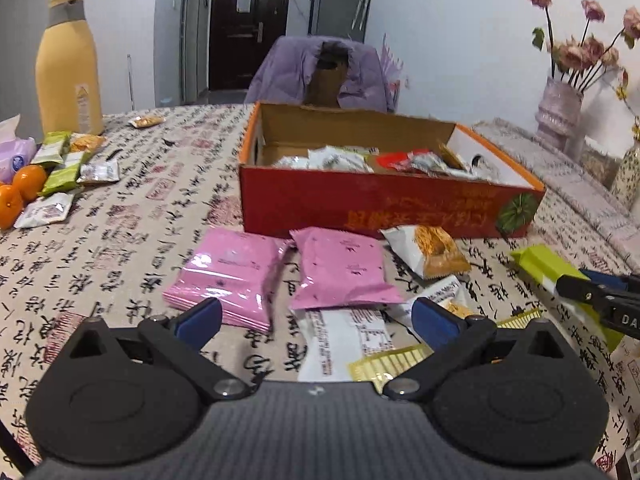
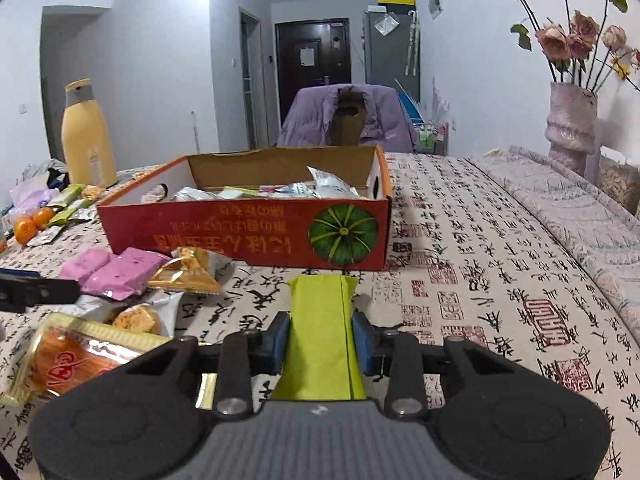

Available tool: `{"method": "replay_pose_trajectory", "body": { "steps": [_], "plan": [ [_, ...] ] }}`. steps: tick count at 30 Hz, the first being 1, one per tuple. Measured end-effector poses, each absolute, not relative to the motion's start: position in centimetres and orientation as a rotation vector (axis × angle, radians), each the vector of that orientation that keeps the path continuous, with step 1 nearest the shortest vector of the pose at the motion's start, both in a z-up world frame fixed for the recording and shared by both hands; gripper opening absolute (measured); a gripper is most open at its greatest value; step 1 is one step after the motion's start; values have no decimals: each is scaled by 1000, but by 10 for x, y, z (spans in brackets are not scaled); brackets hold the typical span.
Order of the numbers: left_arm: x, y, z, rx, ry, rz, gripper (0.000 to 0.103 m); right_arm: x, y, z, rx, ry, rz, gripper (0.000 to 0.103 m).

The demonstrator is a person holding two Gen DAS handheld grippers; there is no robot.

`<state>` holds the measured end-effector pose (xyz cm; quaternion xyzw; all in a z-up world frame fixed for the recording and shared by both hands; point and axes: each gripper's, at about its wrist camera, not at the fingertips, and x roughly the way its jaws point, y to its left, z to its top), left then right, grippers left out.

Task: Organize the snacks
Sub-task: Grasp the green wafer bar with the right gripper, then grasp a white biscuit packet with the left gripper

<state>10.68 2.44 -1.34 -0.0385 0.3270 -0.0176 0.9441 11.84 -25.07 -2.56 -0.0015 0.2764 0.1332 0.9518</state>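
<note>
My right gripper (image 2: pixel 320 338) is shut on a lime-green snack packet (image 2: pixel 320 320), held just above the tablecloth in front of the red cardboard box (image 2: pixel 248 236). That packet (image 1: pixel 548 266) and the right gripper (image 1: pixel 576 288) also show at the right edge of the left wrist view. My left gripper (image 1: pixel 316 316) is open over loose snacks: two pink packets (image 1: pixel 228 276) (image 1: pixel 344 268), a white packet (image 1: pixel 344 344) between its fingers, and a gold-edged one (image 1: pixel 388 362). The box (image 1: pixel 380 208) holds several wrapped snacks.
At the far left lie green and silver packets (image 1: pixel 60 168), oranges (image 1: pixel 28 182) and a tall yellow bottle (image 1: pixel 66 68). A vase of dried roses (image 2: pixel 572 128) stands at the right. A chair with a purple jacket (image 2: pixel 348 120) sits behind the table.
</note>
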Motion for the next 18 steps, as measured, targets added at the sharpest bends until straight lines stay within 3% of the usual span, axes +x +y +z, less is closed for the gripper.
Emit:
{"method": "replay_pose_trajectory", "body": {
  "steps": [9,12,18],
  "plan": [
    [125,15,-24,-116,787,-43,68,116,-256,-29,15,553,285,33],
    [127,16,-26,-135,799,-34,52,113,-255,-29,18,545,296,33],
    [122,17,-25,-148,787,-22,46,110,-254,-28,22,535,313,33]
  ]
}}
